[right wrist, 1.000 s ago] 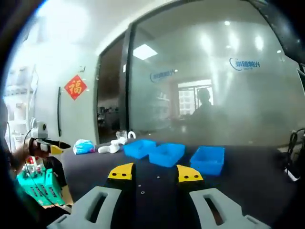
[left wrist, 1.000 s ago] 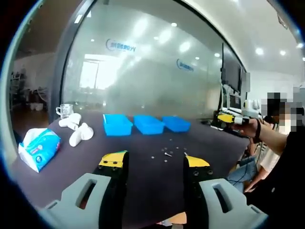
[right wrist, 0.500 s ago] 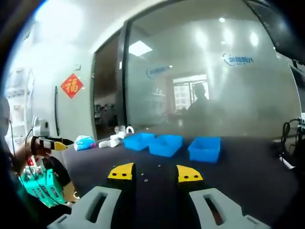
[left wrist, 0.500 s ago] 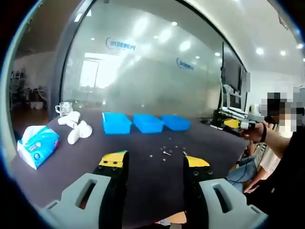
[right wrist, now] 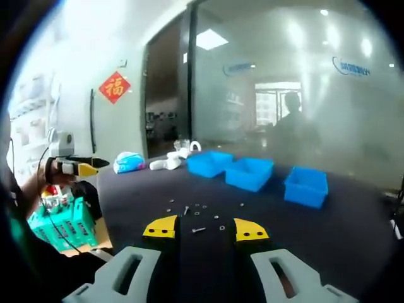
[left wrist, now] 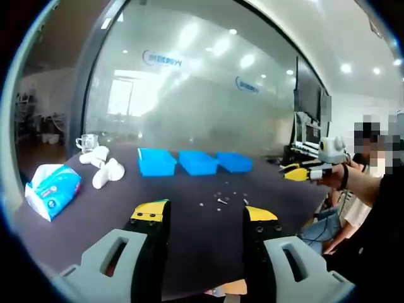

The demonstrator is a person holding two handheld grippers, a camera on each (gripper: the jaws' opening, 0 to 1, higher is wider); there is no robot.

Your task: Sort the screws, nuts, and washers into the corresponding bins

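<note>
While no part sits in any bin as far as can be made out: sorting not yet begun, all of it left, by the look of things.

Hardware: small loose metal screws, nuts and washers (right wrist: 197, 213), scattered on bare desk, well apart from the bins; in the left gripper view the same scatter (left wrist: 222, 201) in mid-desk; too small to tell kinds apart.

Bins: three shallow blue plastic bins (left wrist: 198, 161) in a row at the far side of the dark matte desk (left wrist: 95, 214); same row in the right gripper view (right wrist: 251, 173); insides not readable from this low angle.

Left gripper (left wrist: 203, 213): grey fingers with yellow-and-black tips, spread apart, nothing between them, held above the near desk edge; also seen from the right gripper view at far left (right wrist: 85, 166), in a hand.

Right gripper (right wrist: 203, 227): fingers spread, holding nothing, pointed at the scatter just beyond the tips; seen from the left gripper view at far right (left wrist: 302, 172), off the desk edge.

Clutter: light-blue tissue pack (left wrist: 52, 191), white rounded lumps (left wrist: 107, 173), clear glass mug (left wrist: 87, 142), all at one end of the desk, apart from the task.

Left to do: every piece picked and dropped into its matching bin.
</note>
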